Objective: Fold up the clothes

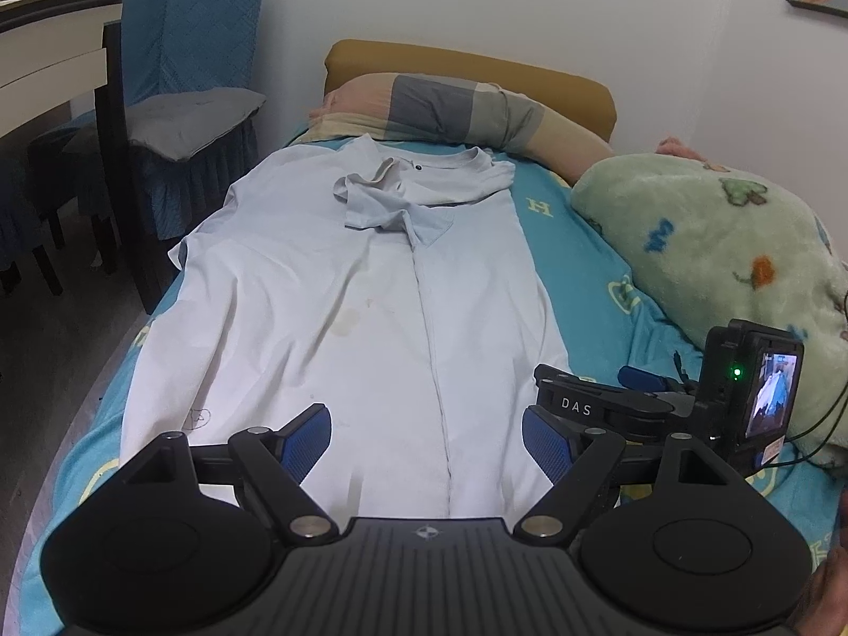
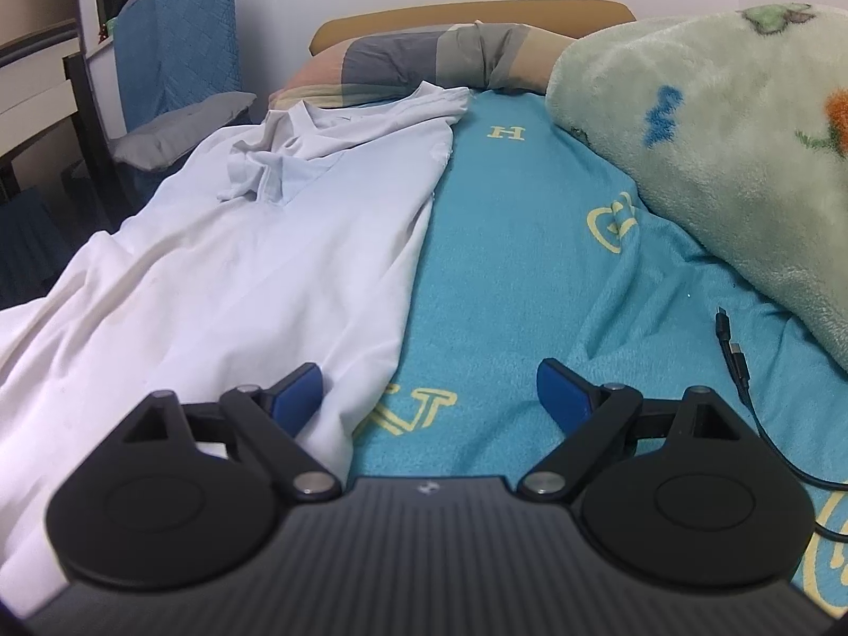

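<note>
A white shirt (image 1: 318, 286) lies spread flat on the bed, collar toward the pillow, one sleeve folded in over the chest. It also shows in the right wrist view (image 2: 254, 265), to the left. My left gripper (image 1: 426, 437) is open and empty, just above the shirt's bottom hem. My right gripper (image 2: 429, 392) is open and empty at the shirt's lower right edge, its left finger (image 2: 297, 395) over the cloth and the right one over the sheet. The right gripper's body (image 1: 662, 403) shows in the left wrist view, to the right of the shirt.
The bed has a turquoise sheet (image 2: 519, 244) with yellow letters. A green fleece blanket (image 2: 715, 148) is heaped at the right. A patchwork pillow (image 1: 450, 106) lies at the headboard. A black cable (image 2: 742, 365) lies on the sheet. A chair (image 1: 175, 106) stands left of the bed.
</note>
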`<state>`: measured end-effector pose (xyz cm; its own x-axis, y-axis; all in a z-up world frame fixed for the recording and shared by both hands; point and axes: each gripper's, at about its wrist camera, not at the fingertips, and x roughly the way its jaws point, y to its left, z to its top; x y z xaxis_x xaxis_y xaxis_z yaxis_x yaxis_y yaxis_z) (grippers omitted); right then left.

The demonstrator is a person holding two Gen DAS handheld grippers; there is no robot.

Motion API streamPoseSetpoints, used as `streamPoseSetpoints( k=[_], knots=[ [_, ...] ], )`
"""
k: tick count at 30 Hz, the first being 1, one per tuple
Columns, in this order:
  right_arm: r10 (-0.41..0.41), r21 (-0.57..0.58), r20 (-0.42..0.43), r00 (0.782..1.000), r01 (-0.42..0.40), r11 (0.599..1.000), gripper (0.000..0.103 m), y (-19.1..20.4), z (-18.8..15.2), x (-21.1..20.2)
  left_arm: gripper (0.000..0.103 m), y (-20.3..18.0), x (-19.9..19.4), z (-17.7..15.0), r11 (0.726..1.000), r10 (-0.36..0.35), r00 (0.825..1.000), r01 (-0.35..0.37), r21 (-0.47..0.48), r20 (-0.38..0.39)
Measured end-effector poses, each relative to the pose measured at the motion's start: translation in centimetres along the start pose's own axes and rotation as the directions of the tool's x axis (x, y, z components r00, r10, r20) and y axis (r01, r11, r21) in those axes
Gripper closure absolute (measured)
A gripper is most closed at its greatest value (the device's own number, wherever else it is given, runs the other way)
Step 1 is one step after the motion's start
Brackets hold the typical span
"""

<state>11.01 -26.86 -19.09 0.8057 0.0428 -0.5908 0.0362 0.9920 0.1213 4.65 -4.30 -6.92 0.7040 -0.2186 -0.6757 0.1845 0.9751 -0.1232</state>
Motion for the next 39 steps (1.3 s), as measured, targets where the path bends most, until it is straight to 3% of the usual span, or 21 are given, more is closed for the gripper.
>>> streamPoseSetpoints(
  k=[39],
  knots=[
    [0.001, 0.001, 0.000, 1.000, -0.001, 1.000, 0.014, -0.08, -0.04, 0.03, 0.022, -0.90, 0.69, -0.15, 1.000, 0.003, 1.000, -0.003, 0.010, -0.002]
  ],
)
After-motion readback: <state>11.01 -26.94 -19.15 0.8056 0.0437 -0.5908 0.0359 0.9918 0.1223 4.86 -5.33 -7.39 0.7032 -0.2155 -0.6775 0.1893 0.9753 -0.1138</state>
